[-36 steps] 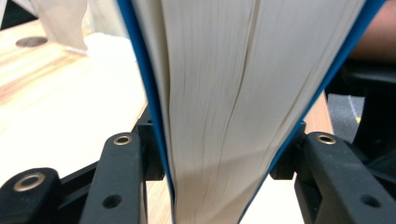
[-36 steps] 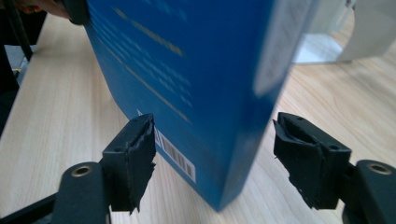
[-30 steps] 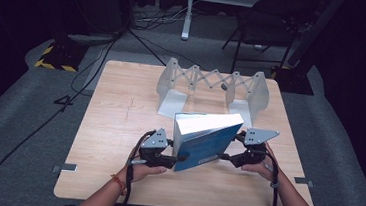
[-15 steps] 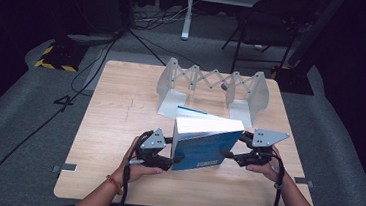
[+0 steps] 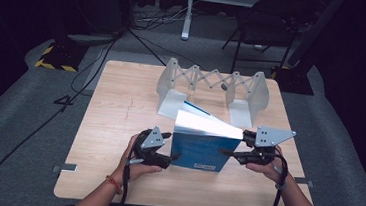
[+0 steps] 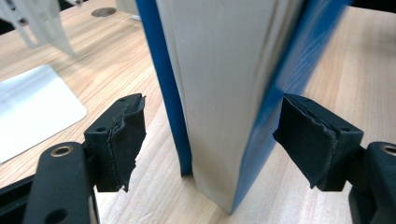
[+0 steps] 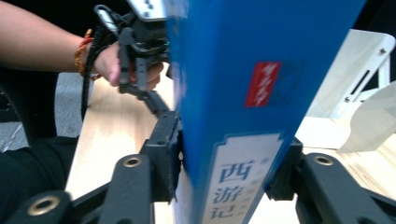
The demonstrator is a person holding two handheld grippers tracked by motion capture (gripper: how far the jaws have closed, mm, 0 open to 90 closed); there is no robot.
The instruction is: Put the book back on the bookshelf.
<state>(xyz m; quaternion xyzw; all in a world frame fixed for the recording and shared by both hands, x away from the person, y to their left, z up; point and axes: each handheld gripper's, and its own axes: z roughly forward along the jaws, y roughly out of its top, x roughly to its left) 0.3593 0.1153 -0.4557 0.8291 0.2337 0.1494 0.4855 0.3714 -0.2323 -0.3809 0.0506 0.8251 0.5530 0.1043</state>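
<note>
Book (image 5: 199, 147) upright on tabletop (image 5: 114, 122), just in front of rack (image 5: 212, 88). Left claw (image 6: 210, 140) just opening, apart round page edge. Right claw (image 7: 229, 172) just closing, clamped on spine. Risk: book topples on one grip.

Two hand-held black claws with grey plates

The left claw (image 5: 173, 157) was black, topped by a grey three-cornered plate dotted with small holes; the right claw (image 5: 229, 152) bore a larger grey plate of the same kind, at about 3 o'clock from the left one. A black cable trailed from each towards 6 o'clock. Up close, the left claw's fingers (image 6: 122, 140) carried frayed black pads, and brass-ringed screw holes sat in the black arms. The forearms were bare, and a red-orange bracelet (image 5: 113, 183) circled the left wrist.
</note>
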